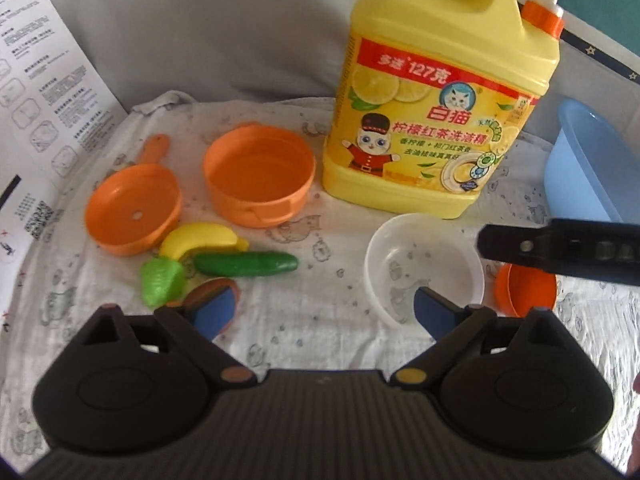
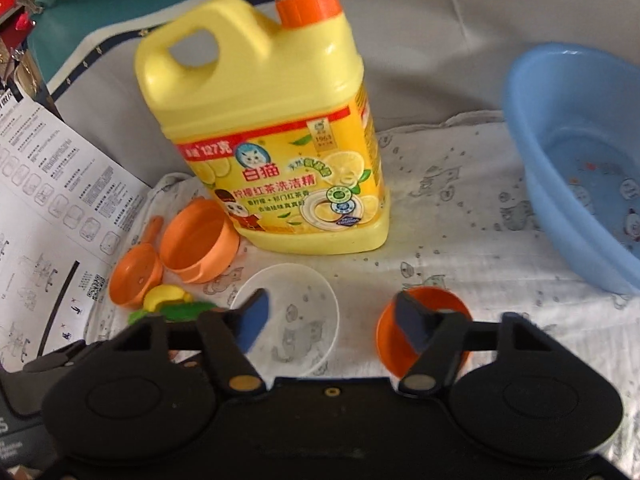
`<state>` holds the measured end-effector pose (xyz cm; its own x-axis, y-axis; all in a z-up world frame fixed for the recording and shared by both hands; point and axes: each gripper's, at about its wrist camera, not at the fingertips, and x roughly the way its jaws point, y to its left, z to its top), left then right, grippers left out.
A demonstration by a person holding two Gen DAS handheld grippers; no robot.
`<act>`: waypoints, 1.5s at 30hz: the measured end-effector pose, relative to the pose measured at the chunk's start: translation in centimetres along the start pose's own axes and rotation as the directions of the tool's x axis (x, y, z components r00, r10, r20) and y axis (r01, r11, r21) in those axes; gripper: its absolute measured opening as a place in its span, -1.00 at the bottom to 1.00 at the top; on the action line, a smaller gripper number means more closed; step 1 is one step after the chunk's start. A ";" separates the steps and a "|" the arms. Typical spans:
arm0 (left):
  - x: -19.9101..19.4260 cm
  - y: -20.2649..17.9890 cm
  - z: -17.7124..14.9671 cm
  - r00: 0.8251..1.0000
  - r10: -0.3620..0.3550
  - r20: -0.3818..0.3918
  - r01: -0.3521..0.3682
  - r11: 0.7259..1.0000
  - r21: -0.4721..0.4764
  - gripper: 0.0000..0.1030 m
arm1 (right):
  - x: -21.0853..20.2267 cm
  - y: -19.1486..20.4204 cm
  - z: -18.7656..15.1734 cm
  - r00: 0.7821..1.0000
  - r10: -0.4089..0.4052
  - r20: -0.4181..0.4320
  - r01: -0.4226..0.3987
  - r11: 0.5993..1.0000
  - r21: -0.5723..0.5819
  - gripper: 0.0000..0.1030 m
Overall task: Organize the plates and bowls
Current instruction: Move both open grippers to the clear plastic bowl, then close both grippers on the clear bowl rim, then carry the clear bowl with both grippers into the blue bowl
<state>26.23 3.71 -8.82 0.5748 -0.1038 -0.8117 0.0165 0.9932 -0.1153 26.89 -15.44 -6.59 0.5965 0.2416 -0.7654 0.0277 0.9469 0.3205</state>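
Observation:
A clear plastic bowl (image 1: 424,268) sits on the patterned cloth in front of the yellow detergent jug (image 1: 436,92); it also shows in the right wrist view (image 2: 296,312). A small orange bowl (image 2: 424,328) lies to its right, partly hidden in the left wrist view (image 1: 524,288). An orange pot (image 1: 260,174) and an orange pan (image 1: 132,208) stand at the left. My left gripper (image 1: 324,312) is open and empty above the cloth. My right gripper (image 2: 332,320) is open and empty, its fingers over the clear bowl and the orange bowl.
A blue basin (image 2: 580,160) stands at the right. A toy banana (image 1: 200,240), cucumber (image 1: 246,264) and green leaf (image 1: 162,282) lie by the pan. A small orange plate (image 1: 216,292) lies behind my left finger. A printed sheet (image 1: 44,92) leans at the left.

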 end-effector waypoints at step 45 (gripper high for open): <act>-11.2 -1.3 -10.0 0.992 -0.120 -0.047 0.121 0.992 0.020 -0.52 | -11.1 2.7 -12.1 0.996 0.092 -0.006 -0.092 0.995 -0.022 -0.73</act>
<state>11.61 3.05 -5.29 0.5295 -0.2250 -0.8179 0.1026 0.9741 -0.2016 10.61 -12.98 -3.94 0.5918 0.3290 -0.7359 -0.0453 0.9251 0.3771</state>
